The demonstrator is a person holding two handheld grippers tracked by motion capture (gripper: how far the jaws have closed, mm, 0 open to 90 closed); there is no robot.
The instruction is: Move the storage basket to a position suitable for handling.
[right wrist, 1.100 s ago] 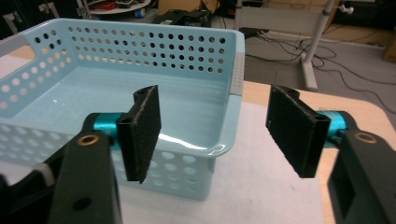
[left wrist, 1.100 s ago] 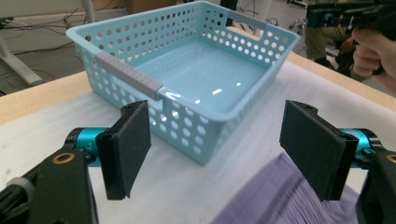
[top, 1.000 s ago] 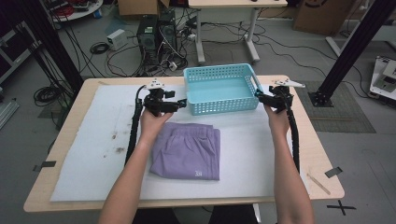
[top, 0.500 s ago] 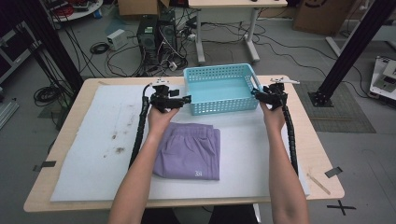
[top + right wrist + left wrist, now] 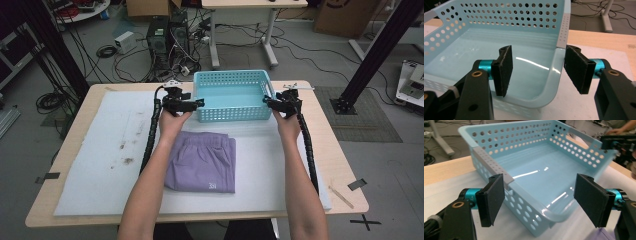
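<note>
- The room is a workshop with a grey floor, many black cables and a computer tower behind a wooden table (image 5: pixel 345 165) that carries a white foam mat (image 5: pixel 100 165)
- The landmark is the light blue plastic basket with round holes in its walls (image 5: pixel 232 114); it stands empty at the far middle of the mat
- Just in front of the basket, toward the person, lies a folded purple cloth garment (image 5: pixel 202 162), flat on the mat and apart from both tools
- The left gripper (image 5: pixel 199 103) is at the left end of the basket; in the left gripper view (image 5: pixel 540 203) its jaws stand wide open, one on each side of the near left corner rim, and the pads do not touch the plastic
- The right gripper (image 5: pixel 269 101) is at the right end of the basket; in the right gripper view (image 5: pixel 537 70) its jaws are partly open across the corner rim, one pad inside the basket and one outside, with a gap on both sides, so it holds nothing
- The right jaws have just been opening a little again, with the rim between them but not pressed
- I judge the step is taking the basket by its two ends, and it is not yet gripped
- The next move asks both tools to close on the rim together, evenly, so the basket does not tilt or slide
- Compared with one second ago, the left gripper has come closer to the left end of the basket; the right gripper, the basket and the garment keep their places
</note>
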